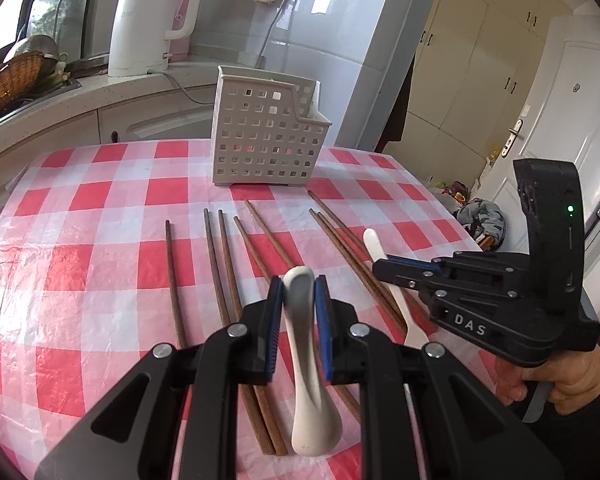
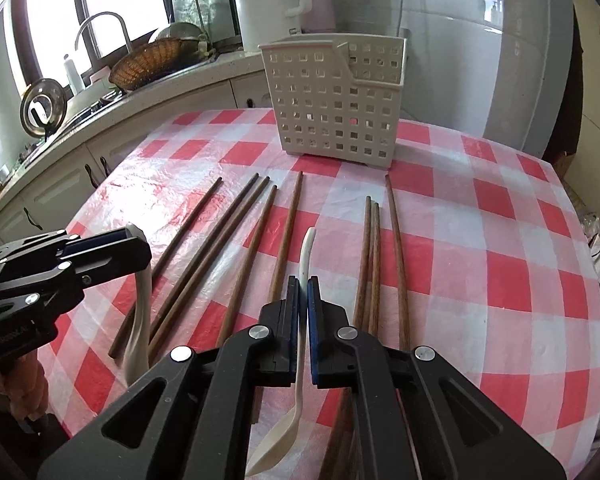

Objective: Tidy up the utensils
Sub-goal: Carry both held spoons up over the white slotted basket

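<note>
My left gripper (image 1: 299,285) is shut on a thick white spoon (image 1: 306,364), handle forward, bowl hanging near the table; it also shows in the right wrist view (image 2: 138,316). My right gripper (image 2: 303,286) is shut on a thin cream spoon (image 2: 300,344); its handle shows in the left wrist view (image 1: 374,244). Several brown wooden chopsticks (image 1: 224,276) lie side by side on the red-and-white checked tablecloth (image 1: 100,264), under both grippers. A white perforated utensil basket (image 1: 266,132) stands upright beyond them, also in the right wrist view (image 2: 334,104).
A counter behind the table carries a white kettle (image 1: 148,20), a wicker basket (image 1: 8,80) and a sink with a tap (image 2: 100,28). A white door (image 1: 556,120) and cupboards stand to the right. The table's right edge (image 2: 596,280) drops off to clutter on the floor.
</note>
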A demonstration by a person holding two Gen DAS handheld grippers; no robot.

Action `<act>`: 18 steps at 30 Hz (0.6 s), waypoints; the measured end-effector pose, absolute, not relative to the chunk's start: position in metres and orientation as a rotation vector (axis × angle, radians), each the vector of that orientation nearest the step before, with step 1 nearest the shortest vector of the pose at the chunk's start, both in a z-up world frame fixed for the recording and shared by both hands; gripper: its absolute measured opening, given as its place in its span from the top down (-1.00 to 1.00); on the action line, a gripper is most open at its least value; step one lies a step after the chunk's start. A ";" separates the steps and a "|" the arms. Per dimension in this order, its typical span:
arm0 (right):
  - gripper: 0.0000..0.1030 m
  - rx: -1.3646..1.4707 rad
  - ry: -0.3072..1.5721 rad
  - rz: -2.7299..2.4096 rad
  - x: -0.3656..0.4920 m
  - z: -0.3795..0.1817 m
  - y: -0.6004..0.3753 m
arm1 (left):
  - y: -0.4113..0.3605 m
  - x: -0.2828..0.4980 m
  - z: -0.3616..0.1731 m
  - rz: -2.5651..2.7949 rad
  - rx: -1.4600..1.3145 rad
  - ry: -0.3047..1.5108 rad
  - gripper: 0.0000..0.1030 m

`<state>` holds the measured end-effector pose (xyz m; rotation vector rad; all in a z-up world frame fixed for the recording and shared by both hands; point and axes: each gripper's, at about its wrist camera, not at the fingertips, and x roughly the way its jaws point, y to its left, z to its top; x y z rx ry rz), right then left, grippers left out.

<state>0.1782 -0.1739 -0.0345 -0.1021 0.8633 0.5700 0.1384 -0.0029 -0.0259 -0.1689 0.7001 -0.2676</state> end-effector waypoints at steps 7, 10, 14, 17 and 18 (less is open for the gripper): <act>0.90 -0.038 0.759 0.559 0.165 0.006 -0.188 | 0.002 0.133 0.003 -0.257 -0.160 0.633 0.69; 0.90 -0.030 0.713 0.548 0.170 0.025 -0.190 | 0.005 0.137 0.020 -0.245 -0.153 0.596 0.70; 0.90 -0.036 0.666 0.536 0.185 0.048 -0.189 | 0.008 0.148 0.046 -0.237 -0.130 0.552 0.70; 0.90 -0.039 0.639 0.523 0.201 0.064 -0.188 | 0.008 0.158 0.068 -0.231 -0.105 0.519 0.70; 0.90 -0.039 0.630 0.517 0.207 0.069 -0.188 | 0.008 0.162 0.076 -0.230 -0.097 0.507 0.70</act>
